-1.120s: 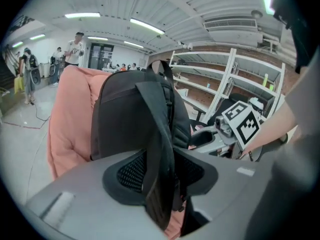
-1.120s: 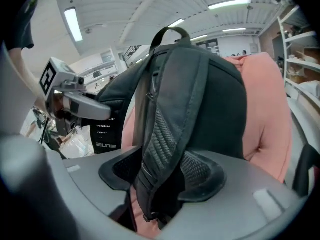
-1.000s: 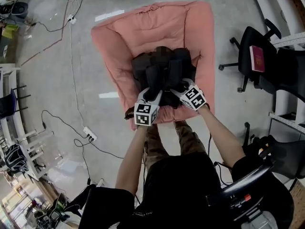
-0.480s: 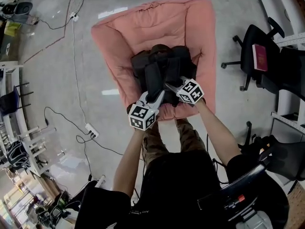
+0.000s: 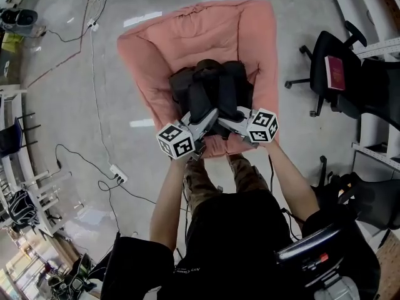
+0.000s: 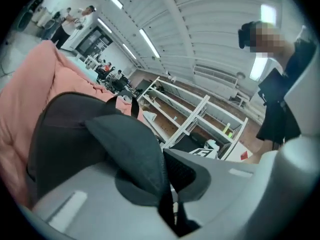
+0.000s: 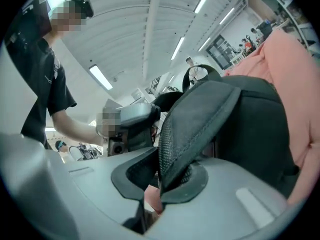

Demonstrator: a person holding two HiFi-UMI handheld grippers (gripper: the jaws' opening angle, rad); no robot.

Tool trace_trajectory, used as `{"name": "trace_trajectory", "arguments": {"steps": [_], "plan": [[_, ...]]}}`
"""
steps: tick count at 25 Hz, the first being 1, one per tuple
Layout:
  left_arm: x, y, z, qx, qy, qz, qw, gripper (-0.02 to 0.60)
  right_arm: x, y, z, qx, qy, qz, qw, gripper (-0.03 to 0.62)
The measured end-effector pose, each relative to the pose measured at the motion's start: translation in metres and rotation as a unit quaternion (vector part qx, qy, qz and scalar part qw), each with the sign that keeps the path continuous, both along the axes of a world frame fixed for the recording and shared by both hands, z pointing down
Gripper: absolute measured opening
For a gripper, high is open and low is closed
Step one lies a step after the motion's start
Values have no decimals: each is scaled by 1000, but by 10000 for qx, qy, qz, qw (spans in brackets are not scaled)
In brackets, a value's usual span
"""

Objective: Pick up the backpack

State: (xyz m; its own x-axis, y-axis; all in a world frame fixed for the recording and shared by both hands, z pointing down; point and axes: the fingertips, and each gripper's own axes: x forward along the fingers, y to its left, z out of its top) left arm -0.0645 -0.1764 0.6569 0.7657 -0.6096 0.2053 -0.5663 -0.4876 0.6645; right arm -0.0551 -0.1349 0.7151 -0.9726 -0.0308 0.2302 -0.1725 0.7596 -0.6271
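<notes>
Head view, black backpack (image 5: 240, 83), 2 padded straps (image 5: 200, 102)

A workshop-like lab: concrete floor (image 5: 56, 99), trailing cables (image 5: 93, 61), office chair (image 5: 332, 74), shelving (image 6: 200, 115).

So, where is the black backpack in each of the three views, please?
Head view: backpack in the centre, lying on the pink cushion.
Left gripper view: backpack at lower left, one strap in the middle.
Right gripper view: backpack at centre right, one strap running to the lower middle.
Shared landmark: the pink cushion, far left in the left gripper view, far right in the right gripper view.
</notes>
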Motion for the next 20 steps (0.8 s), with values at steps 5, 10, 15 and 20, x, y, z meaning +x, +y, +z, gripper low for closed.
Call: {"name": "trace_trajectory", "arguments": {"steps": [5, 10, 15, 20], "plan": [[-10, -15, -19, -402, 952, -255, 9943, 17, 13, -13, -29, -524, -642, 285, 9962, 53], [-4, -2, -30, -651, 1085, -302, 9915, 17, 12, -33, -78, -889, -1495, 625, 9828, 151], [-15, 4, -42, -809, 1578, -822, 9807, 15, 0, -34, -97, -829, -1569, 531, 9827, 184], [-9, 0, -51, -377, 1430, -895, 9850, 17, 7, -1, -75, -536, -839, -293, 9946, 214]]}}
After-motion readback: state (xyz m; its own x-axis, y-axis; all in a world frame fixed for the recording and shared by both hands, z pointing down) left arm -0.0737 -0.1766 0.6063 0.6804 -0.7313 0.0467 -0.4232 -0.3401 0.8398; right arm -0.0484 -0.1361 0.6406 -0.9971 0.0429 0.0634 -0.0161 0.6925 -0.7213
